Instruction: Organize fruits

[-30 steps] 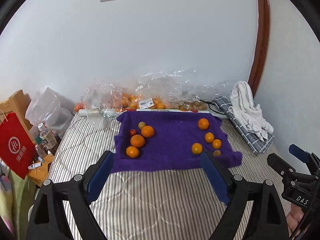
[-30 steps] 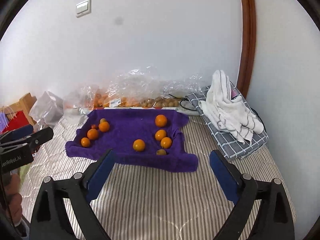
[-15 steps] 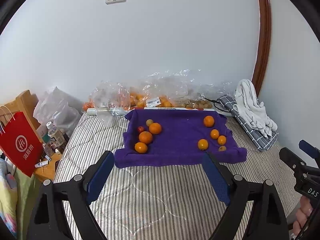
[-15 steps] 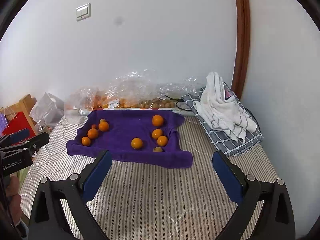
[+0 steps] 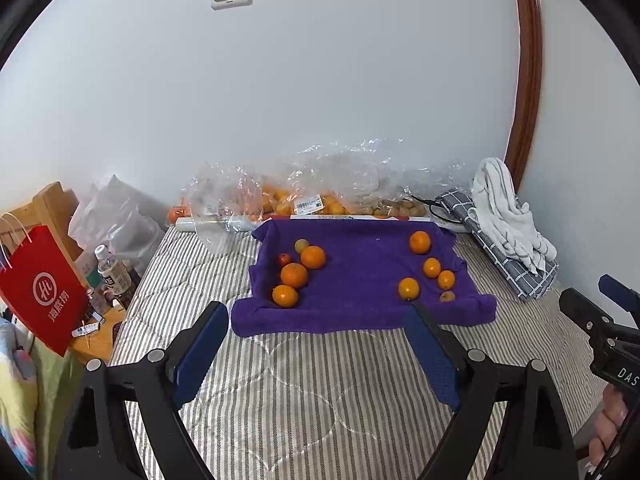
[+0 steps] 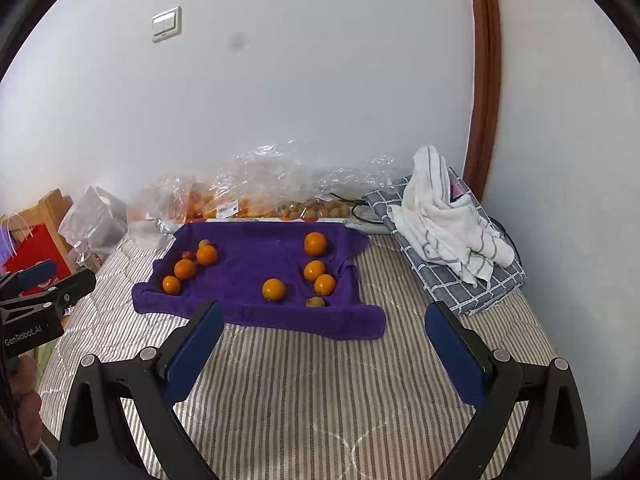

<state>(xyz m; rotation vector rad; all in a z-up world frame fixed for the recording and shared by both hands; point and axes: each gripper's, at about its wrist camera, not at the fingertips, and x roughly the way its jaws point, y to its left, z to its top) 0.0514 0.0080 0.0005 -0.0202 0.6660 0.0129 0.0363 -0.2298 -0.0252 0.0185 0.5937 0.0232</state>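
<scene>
Both your left tool (image 5: 316, 344) and right tool (image 6: 320, 344) are spread, empty. The oranges (image 5: 294, 275) sit mid-frame on the purple towel (image 5: 360, 276); they may roll if you nudge the soft cloth.

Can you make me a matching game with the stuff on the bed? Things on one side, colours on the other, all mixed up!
Things:
1. towel under the fruit
2. paper bag beside the bed
3. crumpled cloth on the checked blanket
4. biggest fruits

Colours:
A. white with grey stripes
B. orange
C. purple
D. red

Pairs: 1-C, 2-D, 3-A, 4-B
</scene>
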